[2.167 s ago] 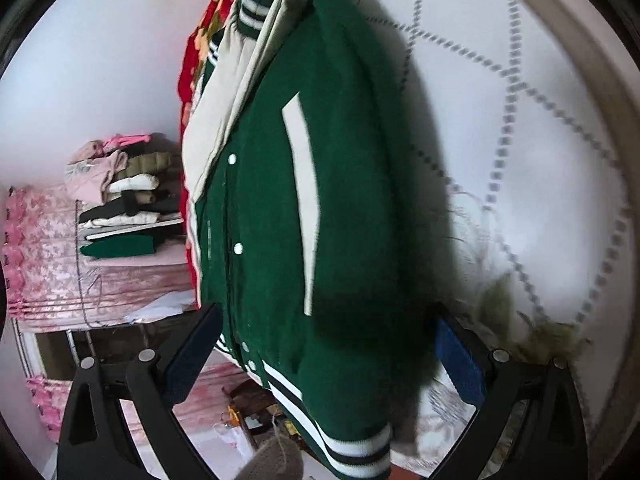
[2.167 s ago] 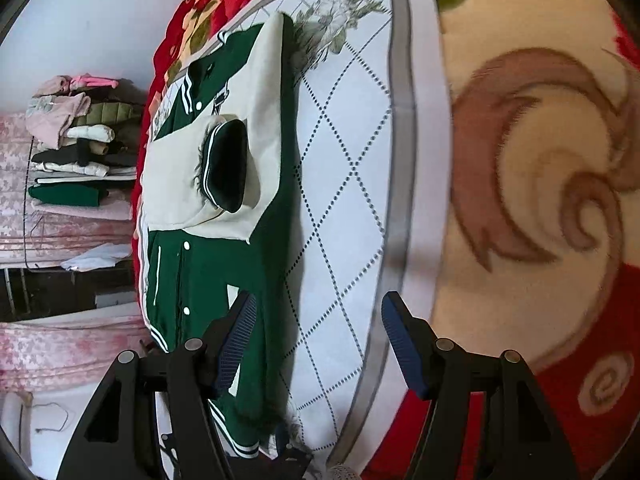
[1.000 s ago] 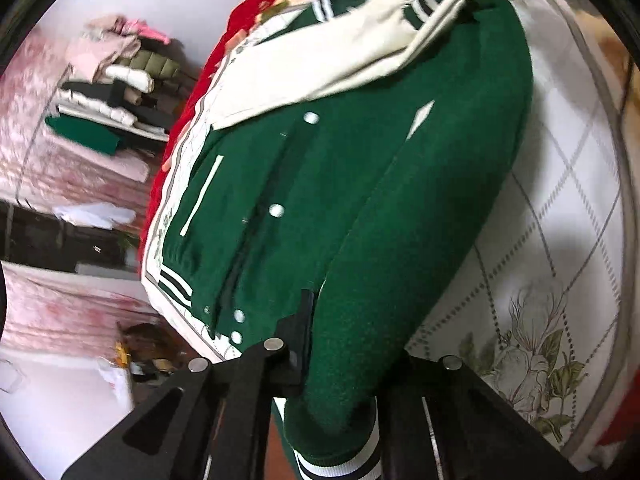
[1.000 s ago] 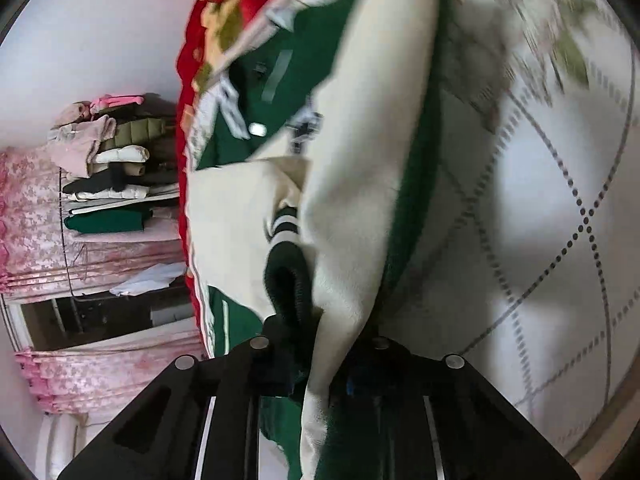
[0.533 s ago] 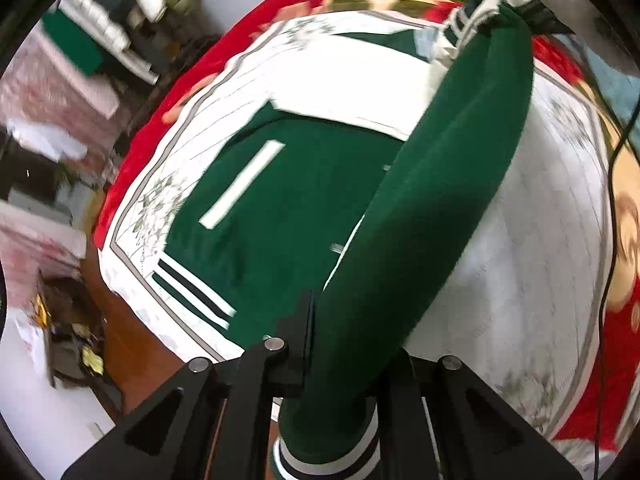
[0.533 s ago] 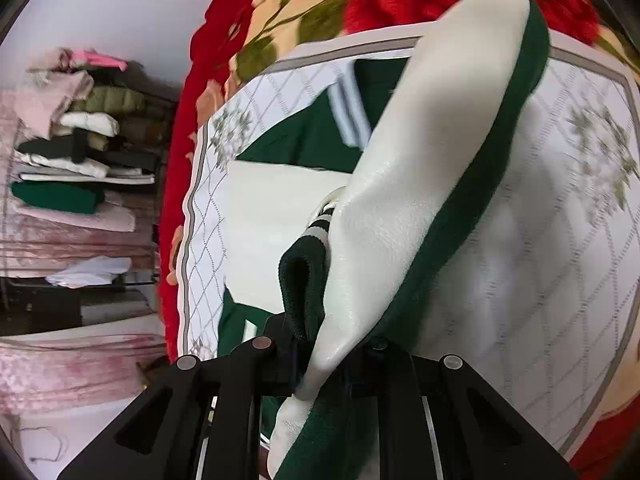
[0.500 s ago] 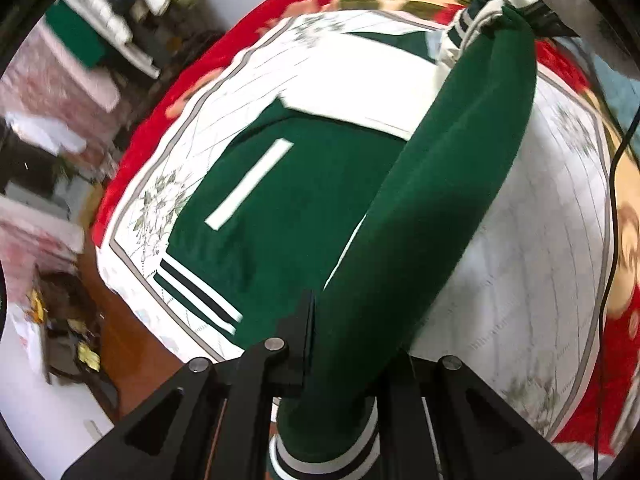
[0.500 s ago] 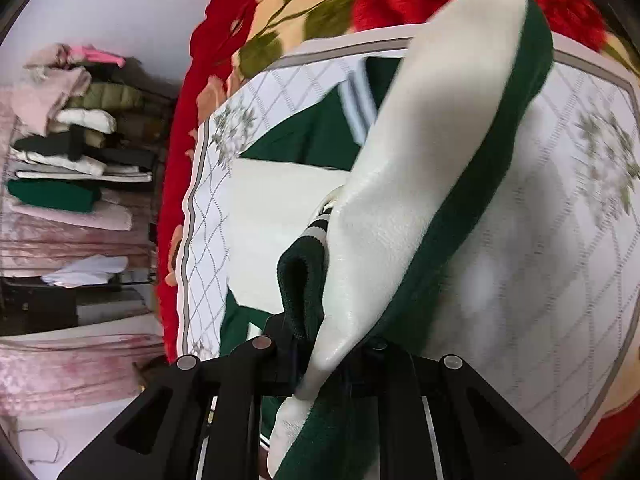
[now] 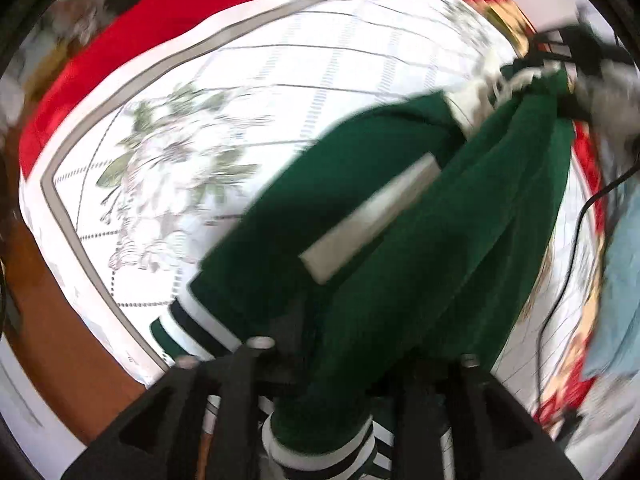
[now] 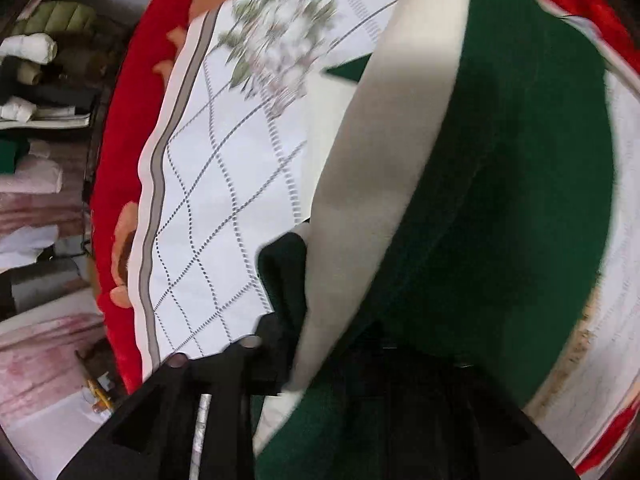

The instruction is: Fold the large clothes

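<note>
A green varsity jacket (image 9: 400, 240) with cream sleeves and striped cuffs hangs stretched between my two grippers above the bed. My left gripper (image 9: 352, 364) is shut on its striped hem end. In the left wrist view the jacket runs up to the right gripper (image 9: 568, 52), far top right. In the right wrist view my right gripper (image 10: 352, 344) is shut on the jacket (image 10: 500, 200), with a cream sleeve (image 10: 384, 152) and a dark cuff (image 10: 284, 276) bunched at the jaws. The view is blurred.
A white quilted sheet (image 9: 240, 100) with flower prints covers the bed over a red floral blanket (image 10: 124, 120). Shelves of folded clothes (image 10: 36, 64) stand at the left. A black cable (image 9: 576, 220) and a light blue cloth (image 9: 620, 280) lie at the right.
Both grippers have lifted and swung the jacket across the bed, so it is off the sheet and hangs folded between them. Both stay shut on it.
</note>
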Demonstrator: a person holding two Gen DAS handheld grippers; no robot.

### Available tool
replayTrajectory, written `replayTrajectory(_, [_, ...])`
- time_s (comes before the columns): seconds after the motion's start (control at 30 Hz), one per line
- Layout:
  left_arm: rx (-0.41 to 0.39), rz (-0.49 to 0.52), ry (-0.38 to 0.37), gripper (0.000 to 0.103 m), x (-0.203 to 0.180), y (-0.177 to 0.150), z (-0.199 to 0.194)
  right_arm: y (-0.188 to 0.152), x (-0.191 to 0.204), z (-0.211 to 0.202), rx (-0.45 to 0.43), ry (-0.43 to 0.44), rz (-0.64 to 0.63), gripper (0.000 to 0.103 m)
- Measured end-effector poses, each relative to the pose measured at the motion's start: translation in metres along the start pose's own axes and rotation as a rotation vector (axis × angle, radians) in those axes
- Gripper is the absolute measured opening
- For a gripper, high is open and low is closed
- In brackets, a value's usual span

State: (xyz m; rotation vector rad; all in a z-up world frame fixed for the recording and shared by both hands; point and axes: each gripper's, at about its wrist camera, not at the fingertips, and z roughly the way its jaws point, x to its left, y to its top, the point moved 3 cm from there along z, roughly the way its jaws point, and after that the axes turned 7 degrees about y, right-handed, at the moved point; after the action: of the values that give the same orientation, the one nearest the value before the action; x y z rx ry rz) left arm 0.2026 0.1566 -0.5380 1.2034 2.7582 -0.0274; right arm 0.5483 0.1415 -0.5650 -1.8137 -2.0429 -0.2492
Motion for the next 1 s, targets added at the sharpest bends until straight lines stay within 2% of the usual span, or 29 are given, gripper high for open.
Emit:
replayTrajectory(0.07, [-0.01, -0.052, 0.023, 0.065, 0.024, 0.0, -0.001, 0.002, 0.007, 0.005, 0.006, 0.054, -0.027, 0.056])
replayTrajectory(0.13, [-0.03, -0.124, 0.07, 0.066, 0.054, -0.002, -0.004, 0.003, 0.01, 0.002, 0.01, 0.114, -0.072, 0.056])
replayTrajectory(0.17, [-0.031, -0.154, 0.061, 0.08, 0.065, -0.004, -0.005, 0.001, 0.01, -0.001, 0.017, 0.153, -0.094, 0.056])
replayTrajectory(0.2, [-0.03, -0.194, 0.05, 0.086, 0.076, -0.007, -0.007, 0.001, 0.01, -0.003, 0.021, 0.181, -0.105, 0.056])
replayTrajectory(0.23, [-0.038, -0.243, 0.06, 0.085, 0.087, -0.013, -0.012, -0.003, 0.005, -0.012, 0.019, 0.214, -0.121, 0.056])
replayTrajectory(0.33, [-0.052, -0.277, 0.059, 0.084, 0.091, -0.03, -0.024, -0.013, -0.021, -0.043, -0.043, 0.23, -0.144, 0.056])
replayTrajectory(0.4, [-0.039, -0.282, 0.043, 0.084, 0.087, -0.041, -0.024, -0.019, -0.05, -0.067, -0.11, 0.205, -0.135, 0.056])
replayTrajectory(0.47, [0.002, -0.241, 0.044, 0.084, 0.07, -0.053, -0.009, -0.023, -0.087, -0.092, -0.189, 0.143, -0.109, 0.057])
replayTrajectory(0.5, [0.014, -0.222, 0.059, 0.084, 0.07, -0.048, -0.003, -0.024, -0.105, -0.102, -0.223, 0.117, -0.093, 0.06])
replayTrajectory(0.57, [0.001, -0.176, 0.146, 0.086, 0.063, -0.047, 0.013, -0.026, -0.145, -0.112, -0.262, 0.071, -0.044, 0.066])
replayTrajectory(0.6, [-0.007, -0.165, 0.179, 0.087, 0.064, -0.045, 0.022, -0.025, -0.16, -0.114, -0.269, 0.066, -0.021, 0.067])
replayTrajectory(0.7, [-0.003, -0.202, 0.188, 0.099, 0.075, -0.038, 0.039, -0.013, -0.207, -0.104, -0.267, 0.091, 0.026, 0.067])
replayTrajectory(0.8, [-0.013, -0.19, 0.196, 0.099, 0.079, -0.038, 0.037, 0.01, -0.233, -0.08, -0.241, 0.172, 0.041, 0.068])
replayTrajectory(0.87, [-0.027, -0.165, 0.219, 0.099, 0.073, -0.034, 0.035, 0.033, -0.25, -0.057, -0.207, 0.27, 0.087, 0.076])
replayTrajectory(0.9, [-0.032, -0.15, 0.234, 0.099, 0.067, -0.03, 0.035, 0.037, -0.253, -0.049, -0.2, 0.309, 0.11, 0.076])
replayTrajectory(0.93, [-0.036, -0.137, 0.249, 0.099, 0.066, -0.029, 0.034, 0.042, -0.258, -0.046, -0.217, 0.362, 0.14, 0.074])
replayTrajectory(0.97, [-0.038, -0.126, 0.26, 0.099, 0.064, -0.027, 0.033, 0.045, -0.26, -0.046, -0.241, 0.402, 0.15, 0.059])
replayTrajectory(1.0, [-0.044, -0.114, 0.27, 0.099, 0.062, -0.026, 0.032, 0.045, -0.262, -0.046, -0.247, 0.406, 0.156, 0.034])
